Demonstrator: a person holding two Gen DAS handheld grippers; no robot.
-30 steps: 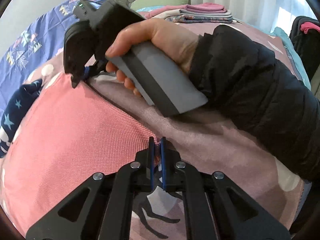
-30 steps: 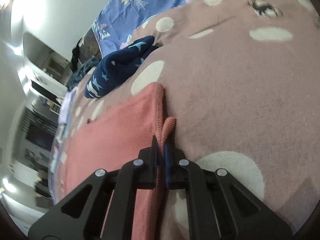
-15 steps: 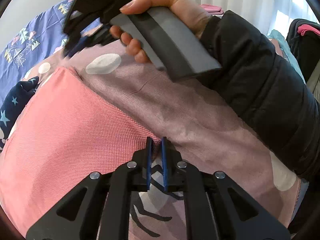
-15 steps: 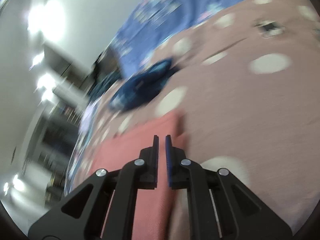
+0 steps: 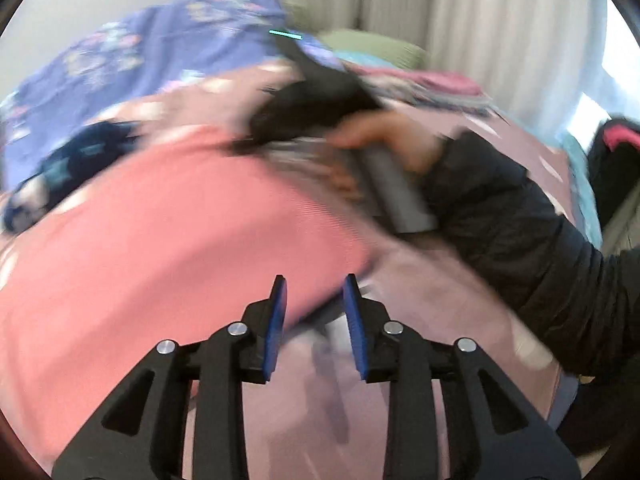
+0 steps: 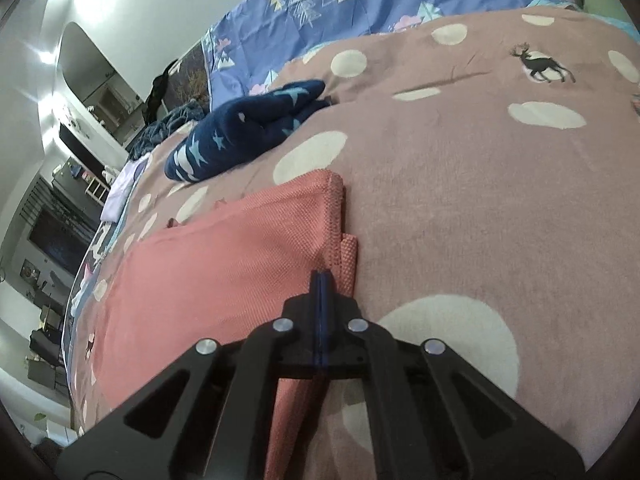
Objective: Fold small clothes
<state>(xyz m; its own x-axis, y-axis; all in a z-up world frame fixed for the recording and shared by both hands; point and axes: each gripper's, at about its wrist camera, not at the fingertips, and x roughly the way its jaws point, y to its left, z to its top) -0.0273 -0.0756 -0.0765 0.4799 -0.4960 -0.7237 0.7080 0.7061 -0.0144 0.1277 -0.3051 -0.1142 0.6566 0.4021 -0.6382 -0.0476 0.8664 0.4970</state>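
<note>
A salmon-pink knit garment (image 5: 168, 240) lies flat on the bed, folded with a doubled edge along its right side (image 6: 240, 248). My left gripper (image 5: 314, 286) is open, its blue pads straddling the garment's near corner. My right gripper (image 6: 321, 280) is shut at the garment's right folded edge; whether it pinches cloth I cannot tell. In the blurred left wrist view the right gripper (image 5: 304, 112) and the hand holding it hover over the garment's far corner.
A dusty-pink bedspread (image 6: 480, 184) with white dots and deer covers the bed. A folded navy star-print garment (image 6: 244, 132) lies beyond the pink one. A blue patterned quilt (image 6: 360, 4) is behind. A stack of folded clothes (image 5: 440, 84) sits far right.
My left gripper has opened and let go of the garment's corner. My right gripper let go, lifted, then came back down shut at the garment's right edge.
</note>
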